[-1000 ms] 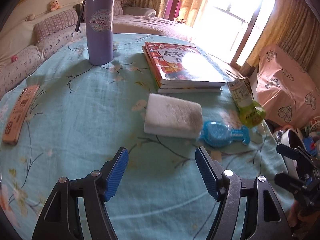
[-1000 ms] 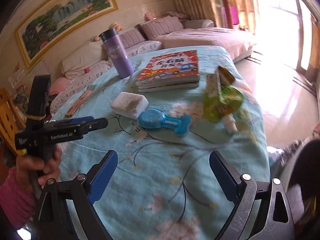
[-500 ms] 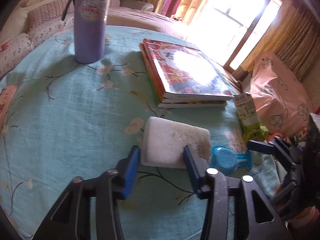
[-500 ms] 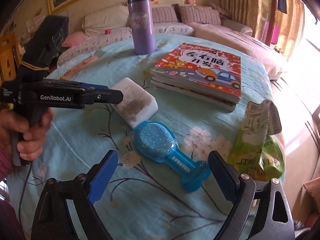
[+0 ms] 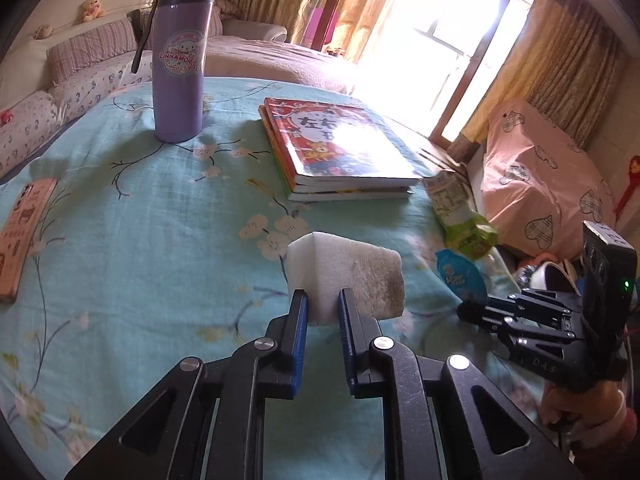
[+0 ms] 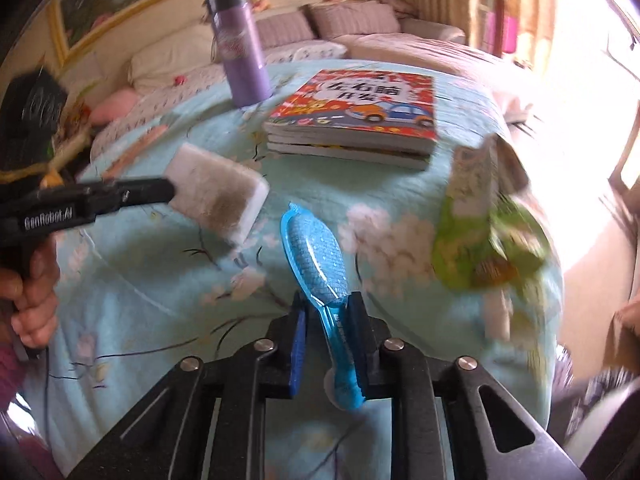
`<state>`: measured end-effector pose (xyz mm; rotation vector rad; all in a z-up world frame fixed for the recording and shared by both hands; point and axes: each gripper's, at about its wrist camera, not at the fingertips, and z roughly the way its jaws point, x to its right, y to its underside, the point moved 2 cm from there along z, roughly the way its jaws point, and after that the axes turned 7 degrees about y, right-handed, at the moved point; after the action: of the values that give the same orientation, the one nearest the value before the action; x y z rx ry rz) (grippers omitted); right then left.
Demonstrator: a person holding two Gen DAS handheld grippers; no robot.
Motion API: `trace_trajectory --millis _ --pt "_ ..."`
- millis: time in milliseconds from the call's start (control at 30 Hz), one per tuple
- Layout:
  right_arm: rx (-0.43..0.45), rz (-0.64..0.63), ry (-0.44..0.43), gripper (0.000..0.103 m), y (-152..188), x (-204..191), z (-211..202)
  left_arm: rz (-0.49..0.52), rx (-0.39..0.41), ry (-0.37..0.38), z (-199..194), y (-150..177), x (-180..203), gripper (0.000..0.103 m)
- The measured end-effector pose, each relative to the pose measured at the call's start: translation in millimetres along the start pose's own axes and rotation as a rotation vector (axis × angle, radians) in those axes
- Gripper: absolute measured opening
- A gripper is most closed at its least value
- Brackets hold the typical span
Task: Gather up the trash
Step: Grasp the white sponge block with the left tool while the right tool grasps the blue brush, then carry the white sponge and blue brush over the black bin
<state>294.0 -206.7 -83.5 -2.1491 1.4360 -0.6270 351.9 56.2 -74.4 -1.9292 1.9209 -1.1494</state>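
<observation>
Nearest the left wrist camera, the left gripper (image 5: 323, 308) has its blue pads closing on the near corner of a white sponge block (image 5: 352, 276), which is pinched between them and tilted up off the cloth, its soiled grey face turned toward the right. From the right wrist view the same block (image 6: 218, 196) hangs at the tip of the left gripper's black fingers (image 6: 132, 194), clear of the tablecloth as far as the blur allows one to judge.

The right gripper (image 6: 328, 320) is likewise closing, its pads set against the handle of a blue plastic brush (image 6: 316, 256), whose oval head points away from the camera and stands up on edge. In the left view the right gripper (image 5: 476, 314) shows at the right edge, with part of the brush (image 5: 460, 276) just beyond it.

Just past the brush, toward the table's right edge, lies a green and white snack wrapper (image 6: 480, 232), smeared by motion; the left view shows it (image 5: 460, 216) crumpled near the rim. Beyond these sits a stack of picture books (image 5: 340, 152), flat on the pale blue floral tablecloth (image 5: 140, 220). A pink phone (image 5: 24, 232) lies at the left edge. Farther back stands an upright purple tumbler (image 5: 180, 64) with a dark lid, and behind the table runs a sofa with cushions (image 5: 92, 48).
</observation>
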Motion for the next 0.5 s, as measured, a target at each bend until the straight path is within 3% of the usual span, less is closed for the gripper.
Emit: trace_trajectory --millis 500 --pt "0.075 0.233 -0.063 0.013 79 7 -84 0.005 -0.022 0.128 -67 74 53 0.012"
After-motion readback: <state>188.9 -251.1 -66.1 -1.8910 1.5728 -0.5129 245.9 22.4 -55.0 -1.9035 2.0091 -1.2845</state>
